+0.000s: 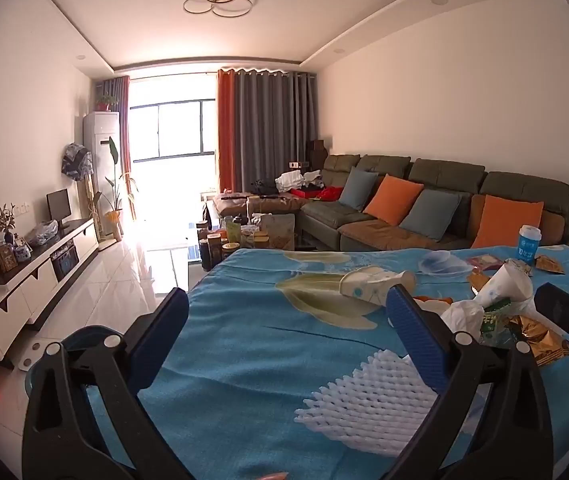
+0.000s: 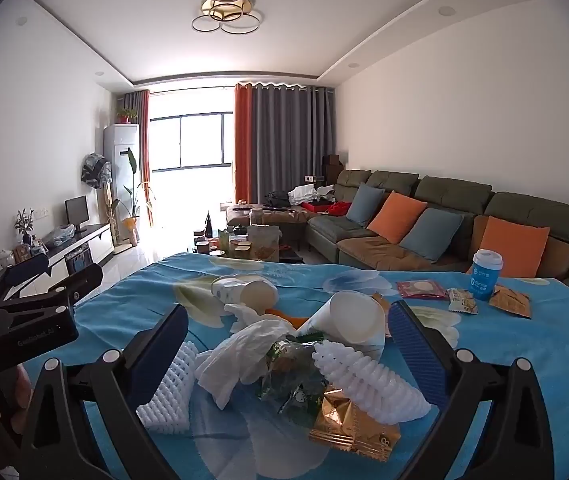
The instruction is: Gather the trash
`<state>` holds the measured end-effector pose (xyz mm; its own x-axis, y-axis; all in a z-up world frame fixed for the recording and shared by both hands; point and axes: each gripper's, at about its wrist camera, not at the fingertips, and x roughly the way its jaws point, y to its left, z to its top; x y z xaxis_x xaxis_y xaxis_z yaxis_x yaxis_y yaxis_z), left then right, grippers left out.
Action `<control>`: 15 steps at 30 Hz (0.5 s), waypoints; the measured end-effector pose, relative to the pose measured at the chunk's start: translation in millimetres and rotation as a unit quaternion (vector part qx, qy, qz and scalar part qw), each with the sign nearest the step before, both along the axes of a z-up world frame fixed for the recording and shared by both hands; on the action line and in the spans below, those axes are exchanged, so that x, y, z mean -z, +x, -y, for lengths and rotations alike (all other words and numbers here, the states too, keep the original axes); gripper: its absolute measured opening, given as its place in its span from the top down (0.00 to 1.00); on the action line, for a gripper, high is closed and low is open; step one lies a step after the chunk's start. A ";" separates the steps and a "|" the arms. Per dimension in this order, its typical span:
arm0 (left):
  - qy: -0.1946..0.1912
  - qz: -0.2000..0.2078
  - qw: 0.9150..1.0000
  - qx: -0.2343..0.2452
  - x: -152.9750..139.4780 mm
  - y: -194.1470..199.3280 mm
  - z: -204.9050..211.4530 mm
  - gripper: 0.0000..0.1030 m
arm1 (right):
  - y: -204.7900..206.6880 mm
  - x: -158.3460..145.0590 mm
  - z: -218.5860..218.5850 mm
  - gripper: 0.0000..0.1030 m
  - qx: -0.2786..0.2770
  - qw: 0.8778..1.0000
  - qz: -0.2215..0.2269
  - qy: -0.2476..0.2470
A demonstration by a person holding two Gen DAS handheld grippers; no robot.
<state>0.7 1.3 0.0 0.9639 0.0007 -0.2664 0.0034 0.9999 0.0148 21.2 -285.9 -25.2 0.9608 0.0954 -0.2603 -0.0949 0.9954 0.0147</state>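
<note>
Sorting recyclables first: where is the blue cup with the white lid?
The blue cup stands upright at the table's far right, before the orange cushion, between two snack wrappers.

Trash pile [image 2: 296, 364] on the table [image 2: 524, 360] — upright cup [image 2: 485, 275] far right, sofa [image 2: 444, 216] behind.

Both the left claw [image 1: 288, 316] and right claw [image 2: 288, 328] gape wide, tilted slightly downward, gripping nothing.

Left of the trash heap [image 2: 296, 364], the blue cloth [image 1: 252, 320] on the surface lay bare as far as its left edge, leaving open passage. A tipped paper cup [image 2: 244, 290] lay just behind the heap. Wrappers [image 2: 460, 300] and an upright blue cup [image 2: 486, 276] crowded the stretch to its far right. The sofa [image 2: 444, 216] stood well beyond.
</note>
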 end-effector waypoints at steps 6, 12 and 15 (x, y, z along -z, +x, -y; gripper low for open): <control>0.012 0.010 1.000 0.005 -10.8 -3.4 6.0 0.05 | -3.8 -0.8 0.2 0.06 0.005 1.000 0.002 0.001; 0.013 0.033 0.999 0.005 -7.2 -15.6 10.2 0.05 | -7.2 -3.0 -2.4 0.06 0.006 1.000 0.006 0.003; 0.012 0.036 0.999 0.005 -5.5 -18.6 9.4 0.05 | -7.0 -1.0 -0.1 0.06 0.006 1.000 0.009 0.003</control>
<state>-17.8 -8.1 5.5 0.9807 -0.0034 -0.1957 0.0114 0.9991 0.0399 14.2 -285.8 -24.2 0.9665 0.0858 -0.2421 -0.0835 0.9963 0.0199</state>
